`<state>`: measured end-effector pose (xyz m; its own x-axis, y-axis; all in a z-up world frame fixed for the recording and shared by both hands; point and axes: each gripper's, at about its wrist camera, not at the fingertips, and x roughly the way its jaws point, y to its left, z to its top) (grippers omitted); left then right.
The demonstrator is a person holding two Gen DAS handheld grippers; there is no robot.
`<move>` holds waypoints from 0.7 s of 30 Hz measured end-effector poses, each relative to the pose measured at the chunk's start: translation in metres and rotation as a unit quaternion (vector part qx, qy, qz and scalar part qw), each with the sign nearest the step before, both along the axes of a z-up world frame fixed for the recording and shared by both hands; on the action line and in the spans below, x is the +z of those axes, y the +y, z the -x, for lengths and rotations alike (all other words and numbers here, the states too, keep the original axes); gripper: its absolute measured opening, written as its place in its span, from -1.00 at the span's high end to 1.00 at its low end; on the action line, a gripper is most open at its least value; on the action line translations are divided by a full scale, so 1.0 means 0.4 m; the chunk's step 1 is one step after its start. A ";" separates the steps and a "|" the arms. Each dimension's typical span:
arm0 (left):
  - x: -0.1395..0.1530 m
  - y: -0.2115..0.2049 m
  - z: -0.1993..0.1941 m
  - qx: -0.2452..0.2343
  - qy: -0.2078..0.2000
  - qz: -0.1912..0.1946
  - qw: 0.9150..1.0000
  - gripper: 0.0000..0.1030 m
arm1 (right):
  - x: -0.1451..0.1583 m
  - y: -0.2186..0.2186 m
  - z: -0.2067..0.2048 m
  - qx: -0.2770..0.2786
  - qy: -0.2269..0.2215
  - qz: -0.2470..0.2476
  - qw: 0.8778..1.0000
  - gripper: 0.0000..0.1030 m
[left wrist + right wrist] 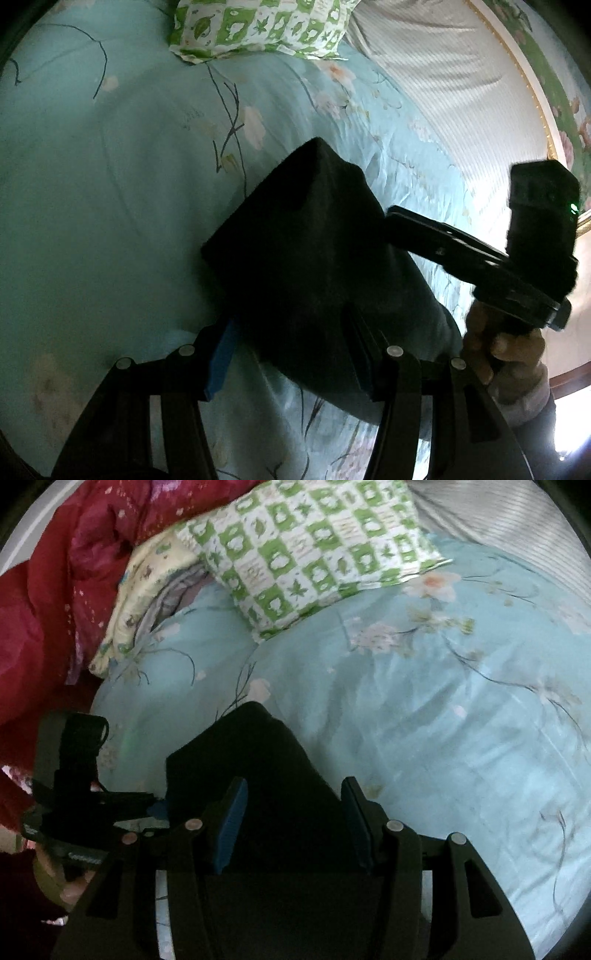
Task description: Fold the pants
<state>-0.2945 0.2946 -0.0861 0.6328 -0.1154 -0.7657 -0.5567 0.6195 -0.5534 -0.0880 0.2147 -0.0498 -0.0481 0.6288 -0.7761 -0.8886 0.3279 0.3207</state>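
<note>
Left wrist | pants [306, 258]: dark, folded | left claw [291, 354], right claw [291, 827]: both spread

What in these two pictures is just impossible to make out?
- Pants: both views show only a black mass; seams and fold lines are lost in darkness.
- Right gripper: left view, its tips are hidden by the pants.
- Red blanket: right view, cut off by the edge.

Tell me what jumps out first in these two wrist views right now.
The dark folded pants dominate both views, lying on the pale blue floral quilt with each gripper's jaws spread around them. Behind, a green-and-white checked pillow sits at the quilt's far edge, and a red blanket is heaped at the left of the right wrist view.
</note>
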 end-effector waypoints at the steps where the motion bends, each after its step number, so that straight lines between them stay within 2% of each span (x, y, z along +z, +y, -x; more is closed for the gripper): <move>1: -0.002 0.003 -0.001 0.000 -0.002 0.000 1.000 -0.06 | -0.010 0.016 -0.005 0.008 0.003 0.006 1.000 -0.05; 5: -0.008 0.013 -0.003 0.003 -0.008 0.001 1.000 0.00 | -0.051 0.056 -0.025 0.032 0.036 0.018 0.999 -0.05; 7: -0.008 0.014 -0.005 0.004 -0.007 -0.003 1.000 0.12 | -0.068 0.069 -0.030 0.040 0.048 0.022 0.998 -0.02; 9: -0.010 0.019 -0.007 0.010 -0.005 -0.007 1.000 0.30 | -0.076 0.075 -0.032 0.045 0.056 0.025 0.997 0.07; 11: -0.015 0.027 -0.003 0.017 -0.011 0.000 1.000 0.37 | -0.076 0.076 -0.032 0.049 0.065 0.020 0.997 0.31; 13: -0.014 0.028 -0.004 0.019 -0.014 0.001 1.000 0.43 | -0.070 0.069 -0.025 0.049 0.058 0.016 0.997 0.40; 17: 0.016 0.009 -0.002 0.012 -0.012 -0.020 1.000 0.53 | -0.044 0.050 -0.011 0.042 0.048 0.002 0.998 0.52; 21: 0.093 -0.035 -0.014 -0.002 -0.031 -0.046 0.998 0.56 | 0.010 0.005 -0.006 0.030 0.041 -0.034 0.998 0.56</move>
